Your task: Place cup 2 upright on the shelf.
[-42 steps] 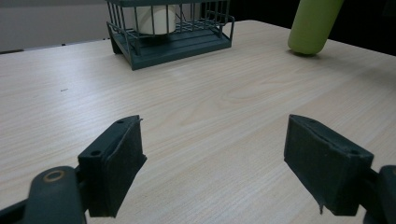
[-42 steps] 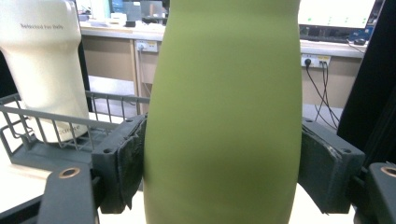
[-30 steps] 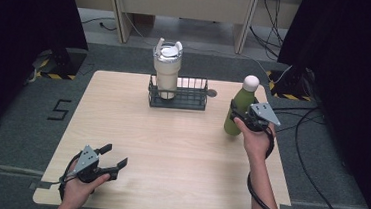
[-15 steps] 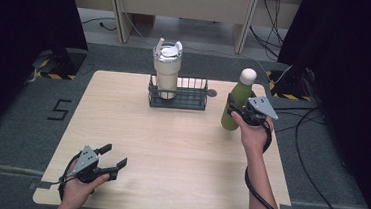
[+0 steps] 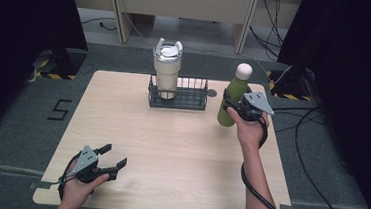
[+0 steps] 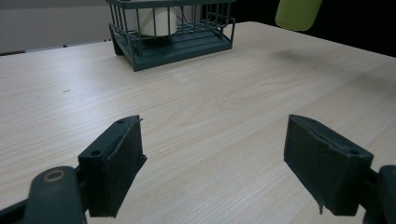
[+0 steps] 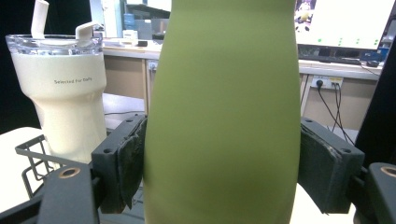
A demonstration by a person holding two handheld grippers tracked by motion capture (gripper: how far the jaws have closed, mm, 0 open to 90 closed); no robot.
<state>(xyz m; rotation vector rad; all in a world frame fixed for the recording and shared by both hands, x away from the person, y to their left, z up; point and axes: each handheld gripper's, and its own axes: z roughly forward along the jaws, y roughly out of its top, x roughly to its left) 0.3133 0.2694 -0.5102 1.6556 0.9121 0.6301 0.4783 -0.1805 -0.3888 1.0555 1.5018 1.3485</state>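
The surface (image 5: 170,148) is carrying a rack (image 5: 178,95) holding a tumbler (image 5: 166,70). Beside it, the green bottle (image 5: 232,95) is being held aloft, clamped mid-body by the right tool (image 5: 234,107); it is probably rigid, smooth, slippery. The left tool (image 5: 115,158) is resting open, empty.

Both tongs are black, each topped by a grey three-cornered plate: left tongs (image 5: 111,160), right tongs (image 5: 232,107). Flat black pads (image 6: 116,158) show brass-ringed screws. Black cables trail along bare forearms.
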